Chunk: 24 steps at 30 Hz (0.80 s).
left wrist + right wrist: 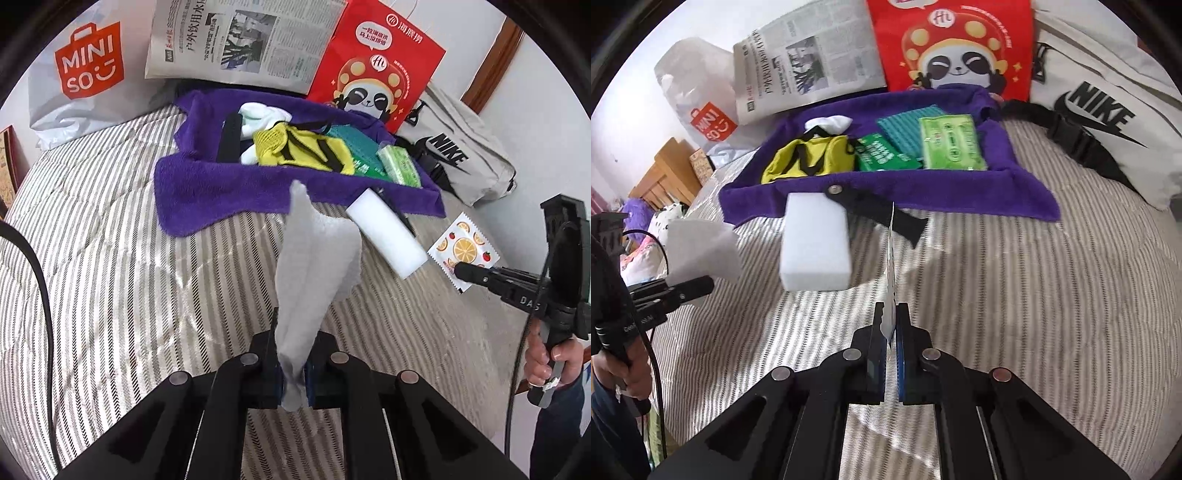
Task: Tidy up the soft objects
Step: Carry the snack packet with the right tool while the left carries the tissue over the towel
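My left gripper (293, 354) is shut on a grey-white cloth (314, 266), held up above the striped bed; it also shows in the right wrist view (701, 247). My right gripper (891, 325) is shut on a flat fruit-print sachet (463, 249), seen edge-on in its own view (892, 258). A white foam block (386, 236) lies on the bed just before a purple towel (207, 192). On the towel lie a yellow mesh bag (299, 147), white socks (258, 114), a green cloth and green tissue packs (400, 164).
Behind the towel stand a Miniso bag (88, 66), a newspaper (240, 40), a red panda bag (380, 66) and a grey Nike bag (458, 147). A black strap (879, 210) lies by the foam block. A wooden headboard (661, 173) is far left.
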Tool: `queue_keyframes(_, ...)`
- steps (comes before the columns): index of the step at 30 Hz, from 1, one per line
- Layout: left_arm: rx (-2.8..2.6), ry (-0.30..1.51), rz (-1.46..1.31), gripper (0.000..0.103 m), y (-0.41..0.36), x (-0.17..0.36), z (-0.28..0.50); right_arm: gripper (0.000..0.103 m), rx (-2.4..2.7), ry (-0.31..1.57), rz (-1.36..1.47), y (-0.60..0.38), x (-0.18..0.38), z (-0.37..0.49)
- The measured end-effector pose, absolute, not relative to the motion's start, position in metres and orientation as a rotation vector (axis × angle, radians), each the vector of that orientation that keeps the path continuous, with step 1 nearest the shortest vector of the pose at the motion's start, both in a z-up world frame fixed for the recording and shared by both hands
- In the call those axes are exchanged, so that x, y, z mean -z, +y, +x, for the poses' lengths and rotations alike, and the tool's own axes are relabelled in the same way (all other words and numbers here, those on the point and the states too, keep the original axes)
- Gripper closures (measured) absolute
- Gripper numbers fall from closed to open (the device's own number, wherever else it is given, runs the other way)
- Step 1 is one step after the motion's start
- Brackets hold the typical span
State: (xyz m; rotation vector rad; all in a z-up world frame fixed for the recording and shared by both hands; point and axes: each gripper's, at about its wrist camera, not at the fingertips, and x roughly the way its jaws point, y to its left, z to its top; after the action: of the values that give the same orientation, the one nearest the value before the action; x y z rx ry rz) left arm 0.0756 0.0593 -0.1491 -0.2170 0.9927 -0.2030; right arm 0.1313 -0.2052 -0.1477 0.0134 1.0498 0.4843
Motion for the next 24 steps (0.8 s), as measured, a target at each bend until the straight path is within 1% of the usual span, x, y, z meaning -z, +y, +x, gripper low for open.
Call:
queue_keyframes(9, 0.198, 0.964, -0.219, 0.094, 0.054, 0.133, 0.088, 0.099, -0.458, 1.032, 0.007, -0.223, 0.132, 0.141)
queue_keyframes(24, 0.193, 0.920, -0.172, 0.094, 0.053, 0.104, 0.146, 0.099, -0.451, 0.987, 0.000, -0.212, 0.107, 0.182)
